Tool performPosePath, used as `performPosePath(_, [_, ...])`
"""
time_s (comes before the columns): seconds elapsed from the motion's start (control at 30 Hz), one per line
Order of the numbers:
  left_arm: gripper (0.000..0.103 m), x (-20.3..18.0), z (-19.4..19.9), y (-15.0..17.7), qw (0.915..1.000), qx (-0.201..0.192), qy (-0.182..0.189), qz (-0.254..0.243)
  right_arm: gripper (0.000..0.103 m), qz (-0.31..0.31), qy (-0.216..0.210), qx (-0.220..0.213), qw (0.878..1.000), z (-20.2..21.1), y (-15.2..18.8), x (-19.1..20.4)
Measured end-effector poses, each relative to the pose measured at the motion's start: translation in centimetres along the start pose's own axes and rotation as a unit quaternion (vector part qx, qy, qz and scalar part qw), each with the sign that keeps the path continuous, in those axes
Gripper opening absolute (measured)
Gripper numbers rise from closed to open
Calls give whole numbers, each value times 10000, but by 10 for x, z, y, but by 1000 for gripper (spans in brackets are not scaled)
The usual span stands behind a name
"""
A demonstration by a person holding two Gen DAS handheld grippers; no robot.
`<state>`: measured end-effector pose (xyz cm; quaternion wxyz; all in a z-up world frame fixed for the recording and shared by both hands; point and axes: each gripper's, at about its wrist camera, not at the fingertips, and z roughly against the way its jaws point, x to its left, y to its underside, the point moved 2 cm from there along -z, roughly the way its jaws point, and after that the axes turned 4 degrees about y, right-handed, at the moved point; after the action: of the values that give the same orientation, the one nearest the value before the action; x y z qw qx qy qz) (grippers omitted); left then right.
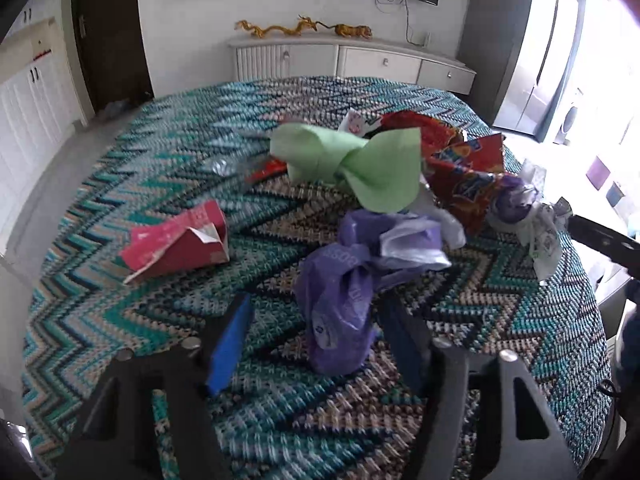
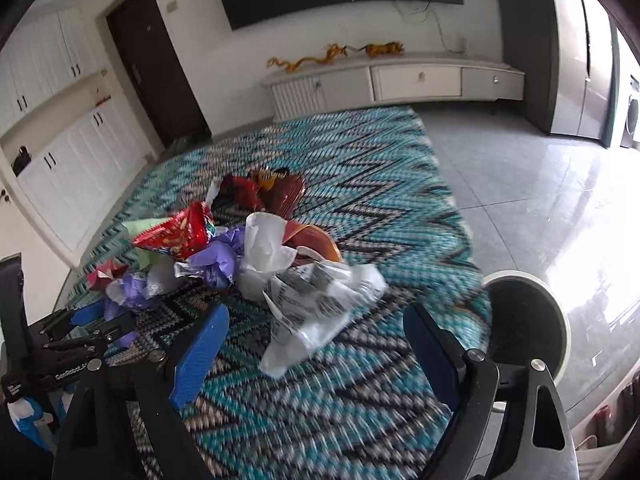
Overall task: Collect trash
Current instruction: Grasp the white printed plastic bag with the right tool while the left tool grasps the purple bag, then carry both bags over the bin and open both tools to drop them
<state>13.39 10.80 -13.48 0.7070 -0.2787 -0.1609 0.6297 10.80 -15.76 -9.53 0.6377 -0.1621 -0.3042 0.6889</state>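
Trash lies on a table with a zigzag cloth [image 1: 280,420]. In the left wrist view my left gripper [image 1: 320,312] is open, its fingers on either side of a crumpled purple plastic bag [image 1: 340,304]. Behind it lie a green paper [image 1: 352,164], a red carton [image 1: 176,242] and red snack wrappers [image 1: 468,184]. In the right wrist view my right gripper [image 2: 316,332] is open, with a clear printed plastic wrapper [image 2: 312,300] between its fingers. The left gripper [image 2: 100,320] shows at the left by the purple bag [image 2: 132,288].
A round bin with a white rim [image 2: 524,328] stands on the floor just off the table's right edge. More wrappers [image 2: 260,192] pile in the table's middle. A white sideboard [image 1: 348,60] and a dark door [image 1: 108,32] are beyond.
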Motion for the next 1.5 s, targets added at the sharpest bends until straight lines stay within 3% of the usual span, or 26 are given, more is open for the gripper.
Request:
performPosePath(0.1, [42,6,-7,-1,9999,45,153,57,76,52,36,196,9998,-18,-2,3])
performPosePath(0.2, [29,10,-5,2,9997,-2,227,108,53,37,37,364,9993,-30,-1,3])
performPosePath(0.27, [24,12,0,3,9995,-45,267,161,51,-10,-25,390,9992,-30,3,1])
performPosePath(0.73, [20,-1,66,14,9980,-603,-45,155,47,-33,-491,104,9987,35,38,-4])
performPosePath(0.97, [20,-20,104,16,9927,-925,721,270,47,-130,-540,-143,9984,68,50,-13])
performPosePath(1.2, [20,-75,114,-4,9903,-1039,862,-341,47,-395,-333,-510,9974,98,51,-42])
performPosePath(1.5, [21,-187,74,-53,9802,-695,1319,-1306,47,-1155,322,-889,9888,111,39,-131])
